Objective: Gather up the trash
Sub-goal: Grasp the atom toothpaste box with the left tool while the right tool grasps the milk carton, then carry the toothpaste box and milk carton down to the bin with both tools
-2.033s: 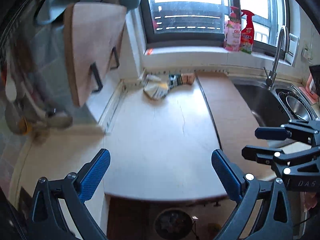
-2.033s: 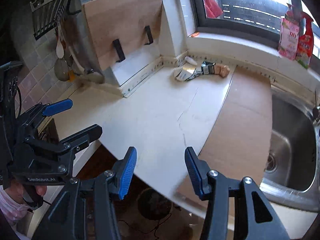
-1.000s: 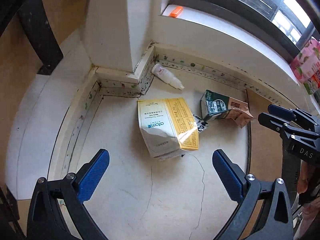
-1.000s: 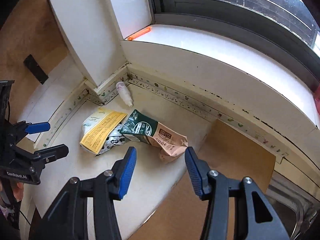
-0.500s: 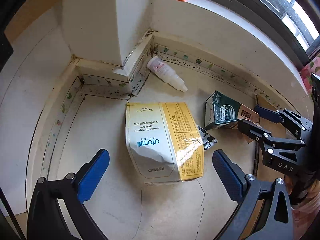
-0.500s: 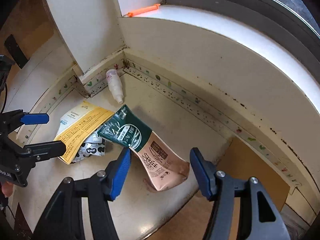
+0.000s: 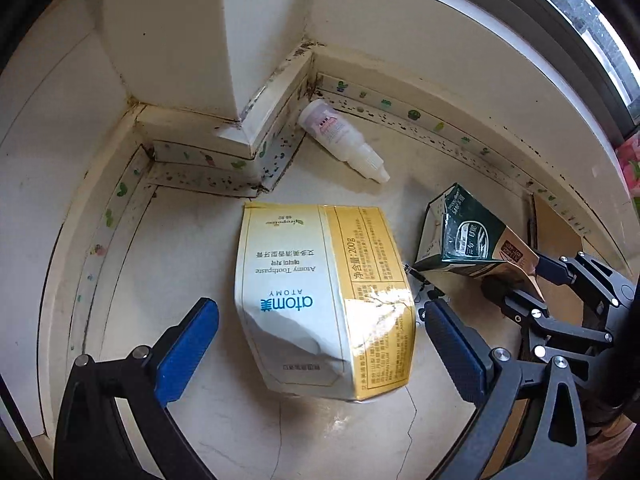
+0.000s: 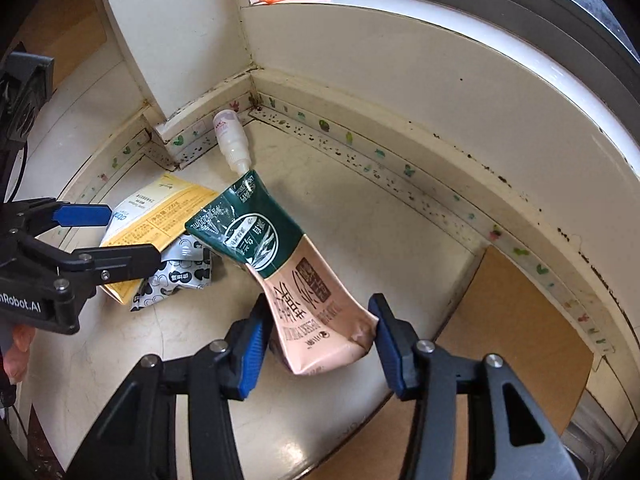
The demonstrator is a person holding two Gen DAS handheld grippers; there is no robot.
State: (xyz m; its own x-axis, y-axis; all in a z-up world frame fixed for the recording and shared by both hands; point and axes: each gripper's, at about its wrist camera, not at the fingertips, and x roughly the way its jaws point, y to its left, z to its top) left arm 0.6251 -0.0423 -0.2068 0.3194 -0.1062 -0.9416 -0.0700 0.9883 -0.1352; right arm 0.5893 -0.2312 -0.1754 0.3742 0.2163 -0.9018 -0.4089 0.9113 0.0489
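Right wrist view: right gripper [image 8: 316,336] has just been closing, pads straddling the crumpled milk carton [image 8: 280,264] on the countertop [image 8: 380,240]; contact unclear.
Left gripper [image 7: 320,348]: gaping over the toothpaste box [image 7: 320,296].
Advice: squeeze the carton's flat end squarely, then lift.

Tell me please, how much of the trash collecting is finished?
Nothing is collected yet. The right hand-held gripper has been closing around the green-and-pink carton. The open left hand-held gripper straddles the toothpaste box. The small white bottle and patterned wrapper remain.
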